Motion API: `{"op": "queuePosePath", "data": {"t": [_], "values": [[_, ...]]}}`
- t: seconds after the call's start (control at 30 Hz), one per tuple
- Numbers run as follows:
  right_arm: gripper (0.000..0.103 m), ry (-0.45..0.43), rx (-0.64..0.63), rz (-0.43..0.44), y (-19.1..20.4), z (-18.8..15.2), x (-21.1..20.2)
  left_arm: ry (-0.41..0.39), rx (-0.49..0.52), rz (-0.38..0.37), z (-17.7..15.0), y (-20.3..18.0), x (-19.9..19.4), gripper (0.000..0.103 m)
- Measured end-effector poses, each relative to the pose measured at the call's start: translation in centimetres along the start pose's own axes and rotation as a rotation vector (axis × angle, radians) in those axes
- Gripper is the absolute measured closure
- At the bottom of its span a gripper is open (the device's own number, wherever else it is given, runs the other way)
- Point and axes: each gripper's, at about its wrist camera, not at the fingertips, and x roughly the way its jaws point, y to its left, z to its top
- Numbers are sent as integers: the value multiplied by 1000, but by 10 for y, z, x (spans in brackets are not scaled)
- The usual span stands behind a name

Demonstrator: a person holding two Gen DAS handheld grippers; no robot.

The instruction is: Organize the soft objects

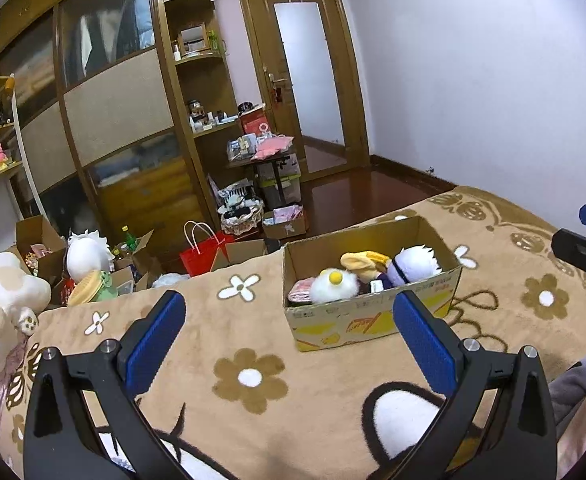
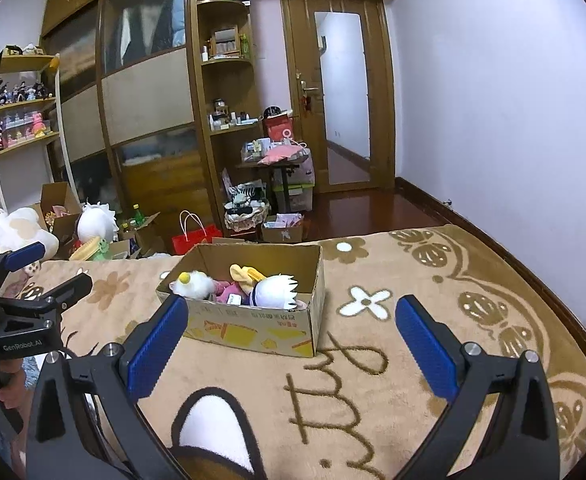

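Note:
A cardboard box point(image 1: 377, 316) point(image 2: 253, 330) sits on the tan flowered blanket point(image 1: 221, 344) of a bed. Inside lie several plush toys: a white one with a yellow dot point(image 1: 333, 285) point(image 2: 193, 283), a yellow one point(image 1: 365, 262) point(image 2: 247, 274) and a white spiky-haired doll point(image 1: 413, 264) point(image 2: 277, 290). My left gripper point(image 1: 289, 320) hovers open in front of the box, nothing between its blue pads. My right gripper point(image 2: 289, 320) is also open and empty, just before the box. A big cream plush point(image 1: 1, 312) point(image 2: 17, 230) lies at the bed's left edge.
Beyond the bed's far edge the floor holds open cartons point(image 1: 41, 240), a white-haired plush head point(image 1: 87, 254), a red paper bag point(image 1: 203, 256) and a cluttered small table point(image 1: 269, 152). A wardrobe point(image 1: 113, 112) and a door point(image 1: 313, 80) stand behind. A hand point(image 2: 11, 392) holds the left tool.

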Motion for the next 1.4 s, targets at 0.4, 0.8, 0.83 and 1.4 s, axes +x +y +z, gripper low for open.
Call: {"op": "queuePosePath", "data": {"t": [0.4,0.8,0.83,1.4], "values": [[0,11,8,-5,-3,-2,3,16,-9,-16,-3,2,4,1],[0,9,10,-4,-3,-2,4,22,-7,-17,-6,-2,6,1],[0,9,10,-5,-3,-2,4,23,-8,-19,-7,-2,6,1],[0,8,12,-6,-3,-2,4,31,-12,-26,-10,-4,8,1]]}}
